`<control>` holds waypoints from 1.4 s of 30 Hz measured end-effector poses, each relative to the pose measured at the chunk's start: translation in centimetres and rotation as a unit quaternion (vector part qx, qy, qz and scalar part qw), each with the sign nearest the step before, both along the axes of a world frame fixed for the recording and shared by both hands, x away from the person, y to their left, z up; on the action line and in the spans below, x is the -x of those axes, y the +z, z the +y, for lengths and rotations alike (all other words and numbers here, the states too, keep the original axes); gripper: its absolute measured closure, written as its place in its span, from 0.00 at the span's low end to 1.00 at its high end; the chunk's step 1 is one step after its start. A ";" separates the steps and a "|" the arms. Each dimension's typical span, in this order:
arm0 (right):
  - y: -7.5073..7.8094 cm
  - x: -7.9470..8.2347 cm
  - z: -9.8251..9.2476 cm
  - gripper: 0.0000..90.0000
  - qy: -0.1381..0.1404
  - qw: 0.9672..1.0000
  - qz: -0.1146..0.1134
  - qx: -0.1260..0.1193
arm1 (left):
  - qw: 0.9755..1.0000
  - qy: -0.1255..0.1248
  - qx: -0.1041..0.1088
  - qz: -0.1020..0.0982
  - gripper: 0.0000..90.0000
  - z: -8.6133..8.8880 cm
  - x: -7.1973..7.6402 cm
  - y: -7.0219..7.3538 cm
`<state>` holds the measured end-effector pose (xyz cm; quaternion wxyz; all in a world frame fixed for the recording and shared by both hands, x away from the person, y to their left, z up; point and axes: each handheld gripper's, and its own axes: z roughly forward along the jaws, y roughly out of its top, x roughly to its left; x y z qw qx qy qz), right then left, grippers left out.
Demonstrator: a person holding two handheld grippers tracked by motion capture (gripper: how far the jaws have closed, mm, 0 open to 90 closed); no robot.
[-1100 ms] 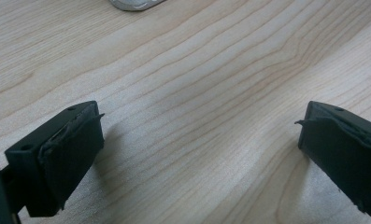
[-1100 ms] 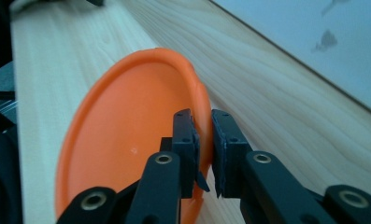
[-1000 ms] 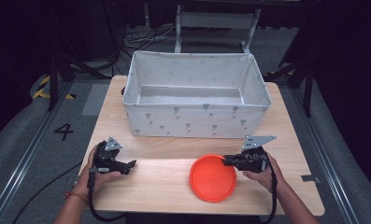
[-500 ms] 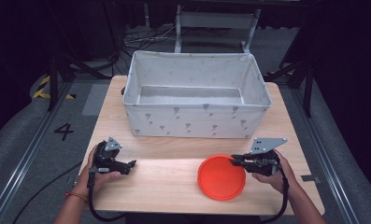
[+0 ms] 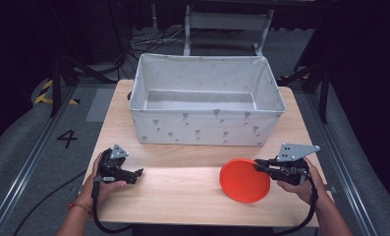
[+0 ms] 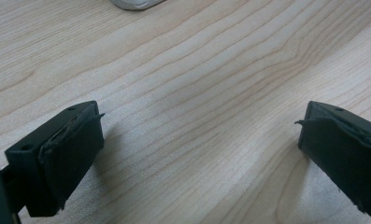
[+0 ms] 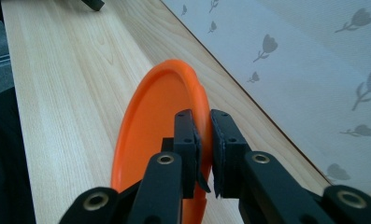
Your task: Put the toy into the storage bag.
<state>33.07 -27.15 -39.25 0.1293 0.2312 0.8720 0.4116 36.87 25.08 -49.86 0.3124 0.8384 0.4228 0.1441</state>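
1. In the left gripper view, a small grey thing at the top edge is cut off, so it is hard to tell what it is. The right gripper view cuts off most of the white box (image 7: 309, 70) and shows just one wall with little flower prints.
2. The left gripper (image 5: 133, 173) sits low over the wooden table (image 5: 182, 189) at the near left, held in the person's left hand (image 5: 100, 184). Its jaws are wide apart with bare wood between them.
3. The right gripper (image 5: 259, 164) is held in the right hand (image 5: 305, 184) at the near right and points left — toward the plate. Its jaws are pressed together on the plate's rim.
4. The orange plate (image 5: 244, 180) is round and plain, with a raised rim. It sits on the table at the near right, just in front of the box, with its right edge in the right gripper's jaws.
5. The white box (image 5: 207, 130) is open on top and stands at the far middle of the table.
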 end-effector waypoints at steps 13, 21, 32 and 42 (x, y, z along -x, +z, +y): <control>1.8 0.6 -0.7 0.91 -0.011 0.999 -0.025 0.025 | 1.000 0.000 0.000 0.000 0.01 0.0 0.0 0.0; 4.5 1.4 -2.5 0.91 -0.026 0.998 -0.046 0.028 | 1.000 0.000 0.000 0.000 0.01 0.0 0.0 0.0; 8.3 1.4 -4.2 0.91 -0.038 0.997 -0.058 0.040 | 1.000 0.000 -0.001 0.000 0.01 0.0 0.0 0.0; 12.4 0.5 -4.5 0.91 -0.031 0.995 -0.076 0.057 | 1.000 0.002 0.000 0.000 0.01 0.0 0.1 0.0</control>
